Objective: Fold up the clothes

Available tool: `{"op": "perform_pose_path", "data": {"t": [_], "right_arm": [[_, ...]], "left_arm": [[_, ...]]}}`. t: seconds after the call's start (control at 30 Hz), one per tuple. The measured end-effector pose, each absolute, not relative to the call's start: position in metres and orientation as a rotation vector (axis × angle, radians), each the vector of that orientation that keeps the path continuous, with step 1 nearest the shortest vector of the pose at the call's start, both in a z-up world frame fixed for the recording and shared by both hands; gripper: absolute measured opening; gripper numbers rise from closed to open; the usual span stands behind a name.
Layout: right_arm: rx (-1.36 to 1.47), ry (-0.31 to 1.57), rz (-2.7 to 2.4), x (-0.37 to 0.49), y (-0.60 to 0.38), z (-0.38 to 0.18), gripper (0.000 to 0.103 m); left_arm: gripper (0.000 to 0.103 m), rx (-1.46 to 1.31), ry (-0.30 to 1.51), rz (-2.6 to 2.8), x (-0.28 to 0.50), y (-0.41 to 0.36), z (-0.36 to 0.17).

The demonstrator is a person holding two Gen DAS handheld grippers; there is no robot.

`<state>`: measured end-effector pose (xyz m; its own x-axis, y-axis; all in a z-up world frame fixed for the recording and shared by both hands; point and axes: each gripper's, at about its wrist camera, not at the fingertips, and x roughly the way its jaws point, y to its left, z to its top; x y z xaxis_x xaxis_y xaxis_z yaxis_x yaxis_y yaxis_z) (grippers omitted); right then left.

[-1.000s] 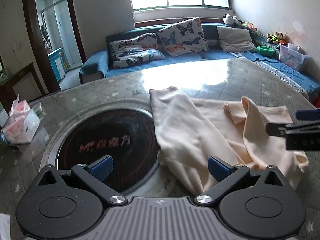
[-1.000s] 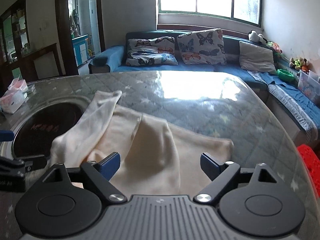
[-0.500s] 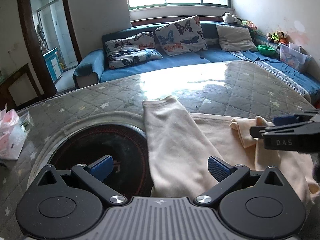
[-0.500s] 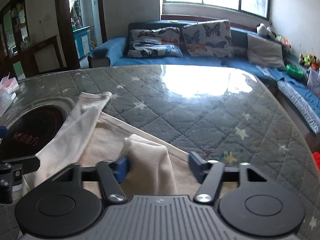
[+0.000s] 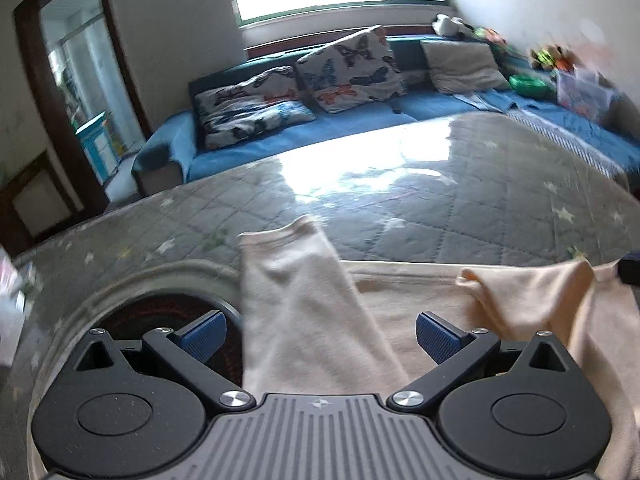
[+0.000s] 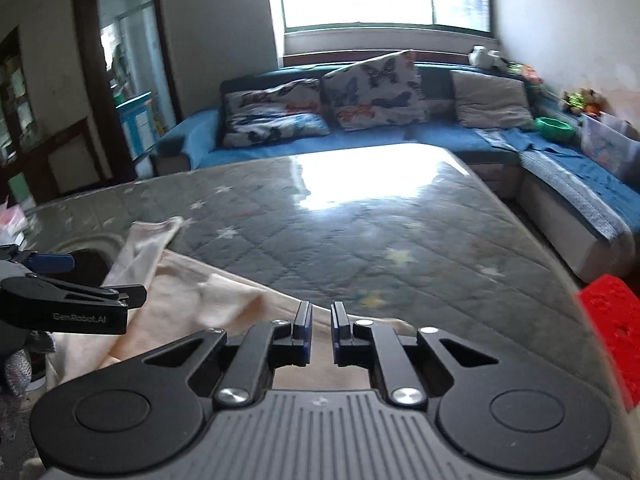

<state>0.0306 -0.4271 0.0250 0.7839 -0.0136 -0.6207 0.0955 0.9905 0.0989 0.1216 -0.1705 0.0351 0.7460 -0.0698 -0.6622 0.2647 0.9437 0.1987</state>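
a cream garment [image 5: 304, 304] is spread on the quilted table [image 5: 460, 200], soft, light and floppy. its edge is pinched by the nearly shut right gripper [image 6: 320, 334]; the left gripper [image 5: 320, 334] is held wide open over a sleeve, best taken at the hem.

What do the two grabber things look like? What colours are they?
Each hand-held gripper is black, with two round discs, a ribbed grey middle plate, silver screws and blue ridged pads on its fingers: left hand-held gripper, right hand-held gripper. The left one's side carries small white lettering.
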Motion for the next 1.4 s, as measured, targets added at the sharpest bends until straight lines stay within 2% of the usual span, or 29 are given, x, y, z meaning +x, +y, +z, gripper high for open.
{"op": "perform_pose_path", "data": {"t": [0.07,0.23,0.37,0.63,0.67,0.73,0.8,0.93,1.03,1.1,1.2,1.27,1.4], "right_arm": [[0.131,0.669,-0.069,0.024,-0.434,0.026,0.009],[0.14,0.662,-0.019,0.026,-0.43,0.029,0.018],[0.132,0.655,0.055,0.041,-0.412,0.03,0.043],[0.098,0.74,0.094,0.07,-0.388,0.007,0.042],[0.099,0.749,0.096,0.07,-0.388,0.003,0.038],[0.102,0.768,0.098,0.069,-0.386,-0.004,0.025],[0.114,0.759,0.094,0.065,-0.388,-0.003,0.017],[0.119,0.722,0.073,0.056,-0.392,0.006,0.013],[0.128,0.68,0.051,0.045,-0.402,0.02,0.012],[0.134,0.651,0.031,0.035,-0.409,0.029,0.012],[0.15,0.61,-0.005,0.016,-0.423,0.042,0.011],[0.167,0.581,-0.037,0.0,-0.433,0.049,0.011],[0.226,0.538,-0.121,-0.037,-0.457,0.055,0.011]], "left_arm": [[0.103,0.314,0.714,-0.195,0.124,-0.175,0.033],[0.102,0.354,0.739,-0.202,0.132,-0.179,0.03],[0.102,0.401,0.752,-0.222,0.144,-0.178,0.029],[0.102,0.389,0.818,-0.278,0.163,-0.168,0.02],[0.102,0.389,0.823,-0.289,0.164,-0.166,0.02],[0.101,0.382,0.832,-0.295,0.166,-0.162,0.022],[0.095,0.361,0.842,-0.293,0.169,-0.159,0.022],[0.084,0.336,0.844,-0.302,0.168,-0.157,0.022],[0.066,0.355,0.82,-0.311,0.162,-0.16,0.023],[0.041,0.352,0.813,-0.318,0.159,-0.161,0.024],[0.021,0.336,0.794,-0.318,0.155,-0.16,0.025],[0.013,0.312,0.783,-0.316,0.151,-0.156,0.026],[0.007,0.258,0.762,-0.303,0.142,-0.144,0.031]]}}
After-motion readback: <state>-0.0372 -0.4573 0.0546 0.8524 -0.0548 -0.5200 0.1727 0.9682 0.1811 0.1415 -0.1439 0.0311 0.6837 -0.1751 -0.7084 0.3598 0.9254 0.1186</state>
